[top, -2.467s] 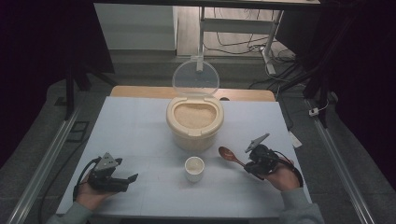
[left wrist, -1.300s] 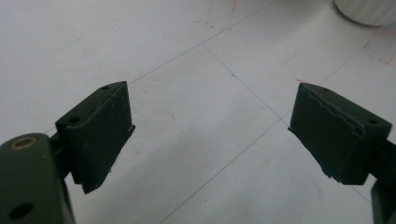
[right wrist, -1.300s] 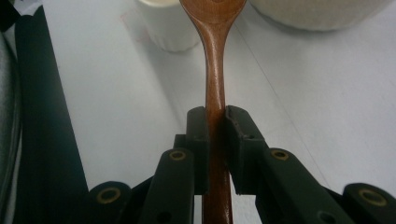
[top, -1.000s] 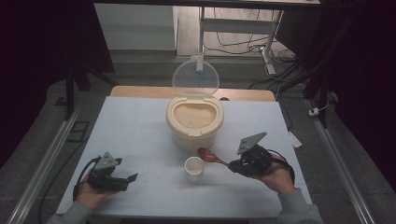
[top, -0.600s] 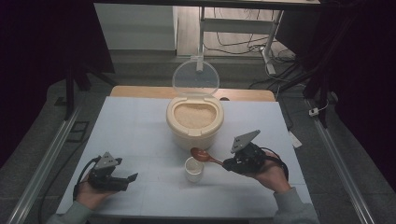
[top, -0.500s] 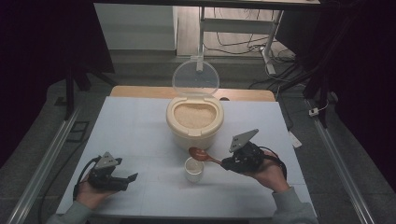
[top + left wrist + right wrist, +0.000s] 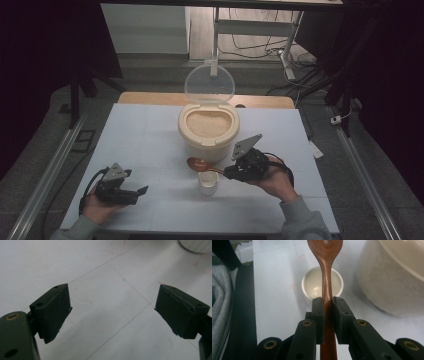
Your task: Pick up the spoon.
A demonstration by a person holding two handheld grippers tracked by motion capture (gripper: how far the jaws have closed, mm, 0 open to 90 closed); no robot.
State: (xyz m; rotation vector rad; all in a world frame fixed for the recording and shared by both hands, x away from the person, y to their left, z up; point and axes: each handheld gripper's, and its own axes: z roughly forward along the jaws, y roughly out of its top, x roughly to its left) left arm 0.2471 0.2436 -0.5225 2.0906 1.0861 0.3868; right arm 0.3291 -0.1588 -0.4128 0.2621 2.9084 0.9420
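Left gripper (image 7: 131,192): rests low on pale blue-white table sheet (image 7: 150,130), jaws wide apart, nothing between.

Small white ceramic cup (image 7: 208,183): centre front, looks empty.

Dark reddish-brown wooden spoon (image 7: 200,164): handle clamped in right gripper (image 7: 231,173), bowl above cup, just in front of bin.

Cream round plastic rice bin (image 7: 208,131): clear lid (image 7: 209,83) upright, white rice near brim.

Step, by judgement: carrying spoon toward bin to scoop. Next: lift spoon bowl over rim, dip into rice, then tip into cup.
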